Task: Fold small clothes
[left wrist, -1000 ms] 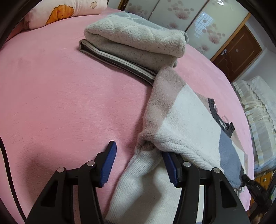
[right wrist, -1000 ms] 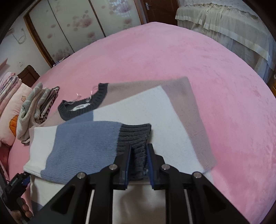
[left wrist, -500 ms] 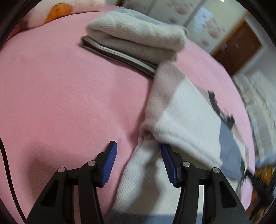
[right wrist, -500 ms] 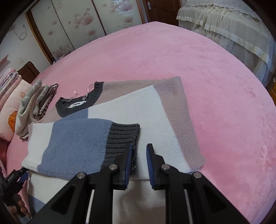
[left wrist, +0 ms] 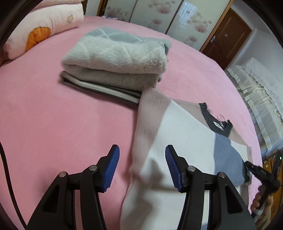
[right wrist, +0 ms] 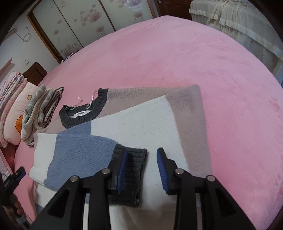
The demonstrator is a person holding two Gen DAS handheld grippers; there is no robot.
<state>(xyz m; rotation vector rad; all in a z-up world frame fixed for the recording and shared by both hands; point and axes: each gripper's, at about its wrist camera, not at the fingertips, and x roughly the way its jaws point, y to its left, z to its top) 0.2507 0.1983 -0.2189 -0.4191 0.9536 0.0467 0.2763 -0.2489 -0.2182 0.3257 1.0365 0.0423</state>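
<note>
With the right gripper (right wrist: 141, 166) just released and left gripper (left wrist: 141, 165) open, the sleeve (right wrist: 84, 155) could slide off the sweater (right wrist: 141, 123) mid-bed.

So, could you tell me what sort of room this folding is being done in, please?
Most likely a bedroom. The sweater lies on a wide bed with a pink blanket, a pillow sits at its far end, and sliding wardrobe doors with a flower print line the wall.
</note>
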